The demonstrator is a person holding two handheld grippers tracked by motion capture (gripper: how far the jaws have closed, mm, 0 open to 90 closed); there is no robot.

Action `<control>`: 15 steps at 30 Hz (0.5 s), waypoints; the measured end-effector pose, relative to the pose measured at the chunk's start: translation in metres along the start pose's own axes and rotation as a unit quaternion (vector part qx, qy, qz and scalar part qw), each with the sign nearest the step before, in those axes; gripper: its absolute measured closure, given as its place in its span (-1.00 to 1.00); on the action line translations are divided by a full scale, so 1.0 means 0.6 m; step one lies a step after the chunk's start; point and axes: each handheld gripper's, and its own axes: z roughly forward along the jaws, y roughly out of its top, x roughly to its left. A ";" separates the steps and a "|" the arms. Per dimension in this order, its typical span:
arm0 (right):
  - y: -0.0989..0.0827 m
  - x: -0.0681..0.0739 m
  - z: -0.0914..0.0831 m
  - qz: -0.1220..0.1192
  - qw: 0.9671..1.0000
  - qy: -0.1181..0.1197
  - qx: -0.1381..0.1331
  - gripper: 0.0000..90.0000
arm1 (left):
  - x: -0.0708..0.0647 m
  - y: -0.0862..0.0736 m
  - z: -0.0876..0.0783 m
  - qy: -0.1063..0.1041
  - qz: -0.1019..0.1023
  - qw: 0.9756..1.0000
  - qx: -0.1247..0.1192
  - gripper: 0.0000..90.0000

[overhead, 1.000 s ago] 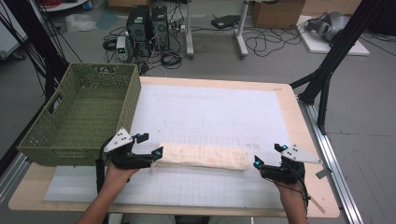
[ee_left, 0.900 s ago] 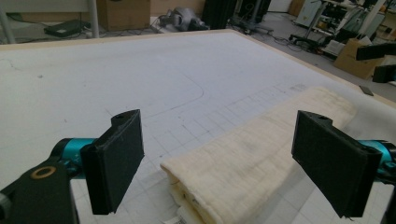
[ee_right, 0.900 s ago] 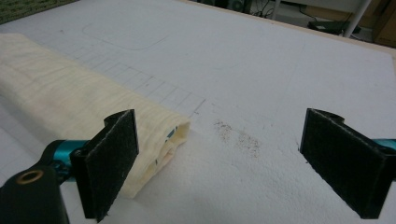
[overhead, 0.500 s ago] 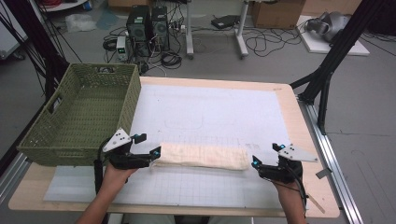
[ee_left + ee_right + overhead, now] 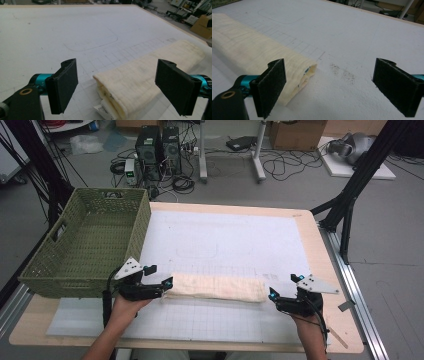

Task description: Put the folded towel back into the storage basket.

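A cream cloth (image 5: 217, 287), folded into a long flat strip, lies across the white mat near the table's front. My left gripper (image 5: 167, 284) stands open at the strip's left end, its jaws wide apart on either side of that end (image 5: 130, 85). A small white label (image 5: 103, 110) pokes out from the fold there. My right gripper (image 5: 271, 294) is open just off the strip's right end; that end (image 5: 297, 67) lies beside its left jaw, apart from the pads.
A green woven basket (image 5: 75, 265), empty, stands at the table's left, close to my left hand. The white gridded mat (image 5: 240, 240) stretches behind the cloth. Black frame legs (image 5: 350, 195) rise off the table's right edge. Computers and cables lie on the floor beyond.
My right gripper has slid left, closer to the cloth's right end. The left gripper has stayed at the left end. The cloth has not moved.
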 end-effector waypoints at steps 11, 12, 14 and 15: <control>-0.004 -0.004 0.001 0.002 1.000 0.006 0.005 -0.76 | 0.006 -0.011 0.014 -0.014 -0.022 0.999 0.039 -0.35; -0.004 -0.003 0.001 0.003 1.000 0.007 0.006 -0.76 | 0.005 -0.011 0.015 -0.014 -0.020 0.999 0.040 -0.34; -0.004 -0.002 0.002 0.000 1.000 0.006 0.006 -0.76 | 0.005 -0.012 0.015 -0.012 -0.020 0.999 0.042 -0.33; -0.004 -0.002 0.002 0.001 1.000 0.006 0.006 -0.76 | 0.006 -0.013 0.016 -0.010 -0.020 0.999 0.044 -0.32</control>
